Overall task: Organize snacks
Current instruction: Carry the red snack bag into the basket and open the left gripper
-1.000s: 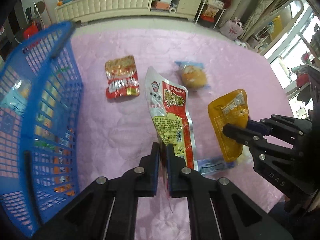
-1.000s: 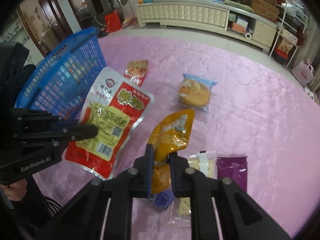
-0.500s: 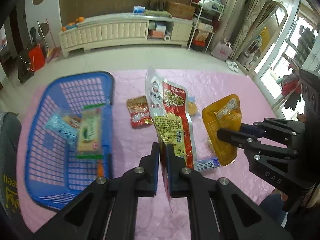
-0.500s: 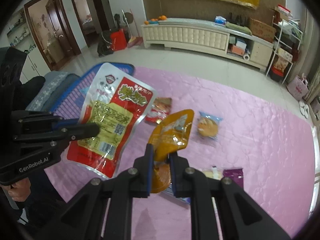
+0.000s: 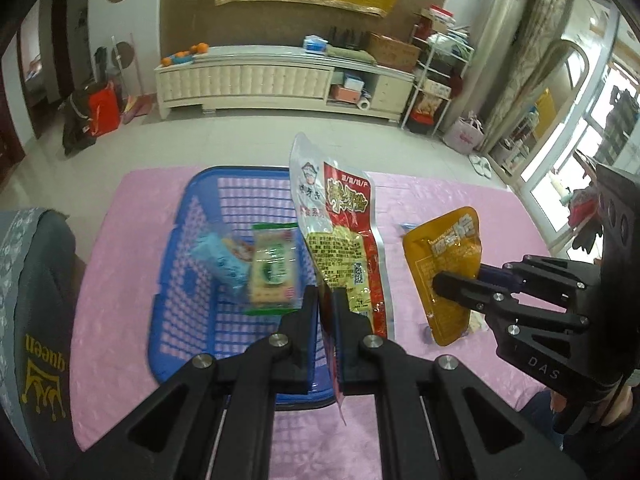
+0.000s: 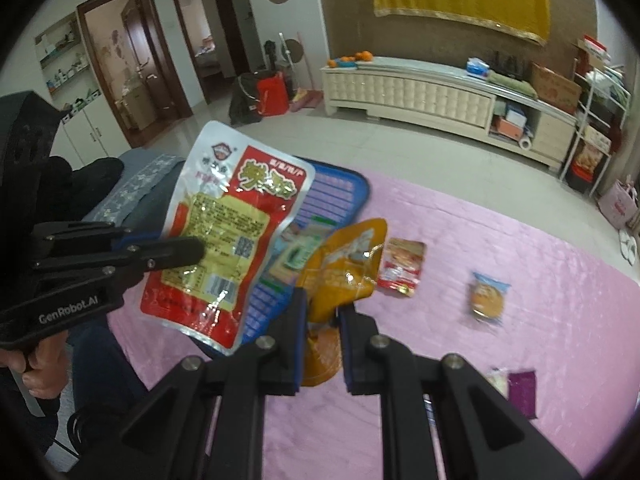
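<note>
Left wrist view: blue basket (image 5: pixel 188 280) on pink cloth (image 5: pixel 120 280), open above, green packet (image 5: pixel 272 272) inside. Left gripper (image 5: pixel 327 304) pinching red-white pouch (image 5: pixel 340 240) upright over basket's right rim. Right gripper (image 6: pixel 323 316) clamped on yellow pouch (image 6: pixel 340 264), lifted just beside. Small red packet (image 6: pixel 402 266) and bun packet (image 6: pixel 486 298) lying apart on cloth.

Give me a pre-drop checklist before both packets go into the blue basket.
1. Left gripper jaws shut on the red-and-silver foil snack packet: ok.
2. Right gripper jaws shut on the orange foil pouch: ok.
3. Blue plastic mesh basket in view below the red packet: ok.
4. Room in the basket beside the green-labelled packet: ok.
5. Orange pouch over the basket: cannot tell.
6. Packets apart from each other: ok.
</note>
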### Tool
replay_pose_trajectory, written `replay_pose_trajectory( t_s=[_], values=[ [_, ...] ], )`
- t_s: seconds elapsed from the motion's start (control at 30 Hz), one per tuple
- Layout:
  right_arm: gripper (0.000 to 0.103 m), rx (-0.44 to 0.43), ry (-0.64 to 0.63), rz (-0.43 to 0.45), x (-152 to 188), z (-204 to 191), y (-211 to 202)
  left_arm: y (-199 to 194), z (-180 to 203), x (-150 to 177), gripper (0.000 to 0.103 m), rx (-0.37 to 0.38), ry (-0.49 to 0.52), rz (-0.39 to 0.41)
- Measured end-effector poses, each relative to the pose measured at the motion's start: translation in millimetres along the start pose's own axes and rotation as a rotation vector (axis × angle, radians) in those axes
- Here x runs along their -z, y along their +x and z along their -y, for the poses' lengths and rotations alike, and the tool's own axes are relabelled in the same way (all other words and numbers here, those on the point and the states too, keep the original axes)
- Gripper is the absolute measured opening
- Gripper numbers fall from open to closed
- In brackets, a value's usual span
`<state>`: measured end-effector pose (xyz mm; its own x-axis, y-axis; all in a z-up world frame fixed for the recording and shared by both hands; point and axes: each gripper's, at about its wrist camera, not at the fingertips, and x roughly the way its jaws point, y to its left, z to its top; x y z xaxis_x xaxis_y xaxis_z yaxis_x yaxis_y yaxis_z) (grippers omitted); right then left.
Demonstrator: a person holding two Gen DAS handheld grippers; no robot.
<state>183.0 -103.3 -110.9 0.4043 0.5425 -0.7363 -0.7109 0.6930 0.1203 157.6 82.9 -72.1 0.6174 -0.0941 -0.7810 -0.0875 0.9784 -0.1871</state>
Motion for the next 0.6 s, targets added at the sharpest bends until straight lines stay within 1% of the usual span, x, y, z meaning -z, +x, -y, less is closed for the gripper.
replay_pose_trajectory(
  t_s=[0.23,0.4,0.53,0.6],
  values=[
    [0.018,-0.024,-0.044,-0.022,-9.9,-34.2,23.7,-1.8,-28.9,8.7,0.006,-0.021,-0.042,-0.011],
    [0.019,-0.021,-0.049,-0.037,-12.4,-40.4,35.9,7.6,-44.6,13.0,0.006,-0.025,-0.059,-0.036],
    [0.019,-0.015,-0.052,-0.051,-11.5,-43.6,41.7,17.1,-47.7,15.6,0.006,-0.013,-0.078,-0.058],
    [0.019,-0.012,-0.053,-0.055,-11.6,-45.5,43.7,18.9,-45.7,16.1,0.006,-0.015,-0.071,-0.063]
  ],
)
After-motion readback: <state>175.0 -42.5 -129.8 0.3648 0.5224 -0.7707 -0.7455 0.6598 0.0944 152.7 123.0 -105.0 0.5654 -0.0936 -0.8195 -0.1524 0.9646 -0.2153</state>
